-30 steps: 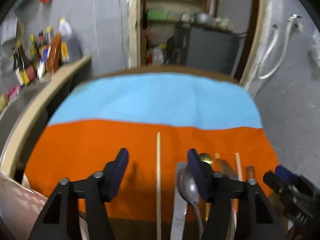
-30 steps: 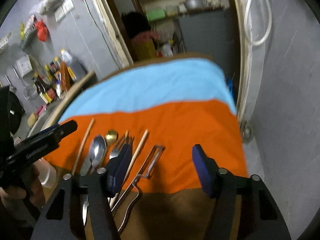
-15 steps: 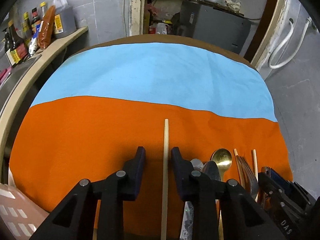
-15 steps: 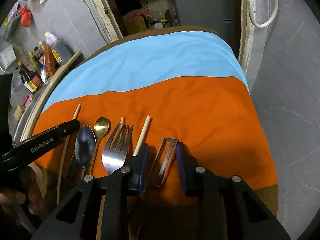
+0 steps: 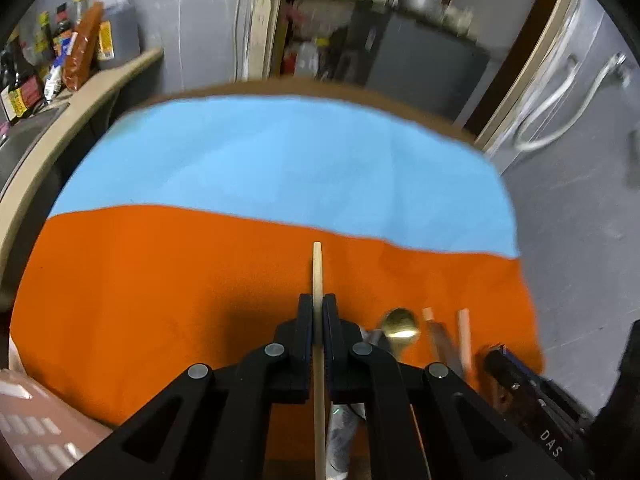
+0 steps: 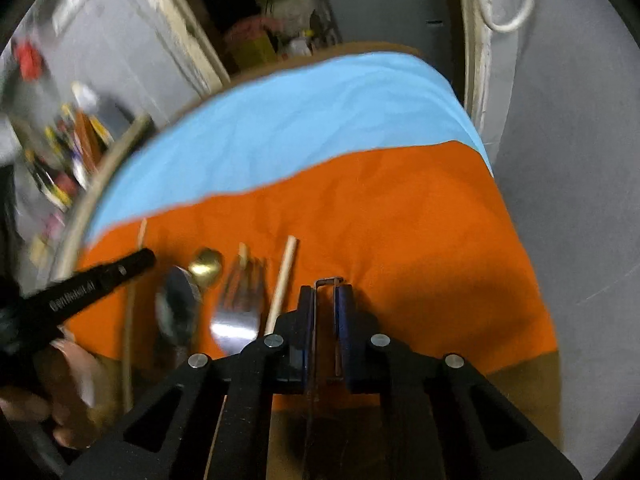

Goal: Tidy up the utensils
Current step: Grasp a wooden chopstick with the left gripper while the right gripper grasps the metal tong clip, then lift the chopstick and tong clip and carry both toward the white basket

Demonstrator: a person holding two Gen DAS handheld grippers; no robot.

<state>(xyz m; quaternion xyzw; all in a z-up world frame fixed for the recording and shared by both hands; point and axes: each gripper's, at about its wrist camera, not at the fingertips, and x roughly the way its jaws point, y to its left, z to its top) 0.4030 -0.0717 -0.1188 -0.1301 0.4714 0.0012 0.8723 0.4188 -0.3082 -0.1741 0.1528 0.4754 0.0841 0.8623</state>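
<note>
My left gripper [image 5: 318, 301] is shut on a thin wooden chopstick [image 5: 317, 268] that lies lengthwise on the orange cloth [image 5: 160, 280], its tip sticking out ahead of the pads. My right gripper [image 6: 325, 293] is closing on a metal peeler [image 6: 329, 280], whose wire frame sits between the pads and touches both. To the left of the peeler lie a thicker chopstick [image 6: 283, 276], a fork [image 6: 240, 312], a gold spoon [image 6: 206, 265] and a silver spoon [image 6: 178, 308]. The left gripper [image 6: 138, 260] shows at the far left of the right wrist view.
A blue cloth [image 5: 280, 160] covers the far half of the table. A curved counter [image 5: 80, 96] with bottles [image 5: 60, 52] stands at the left. A hand [image 6: 68, 380] holds the left tool. Grey floor lies to the right of the table.
Both grippers went from wide open to closed, the left around the thin chopstick, the right around the peeler. Both views are tilted a little more.
</note>
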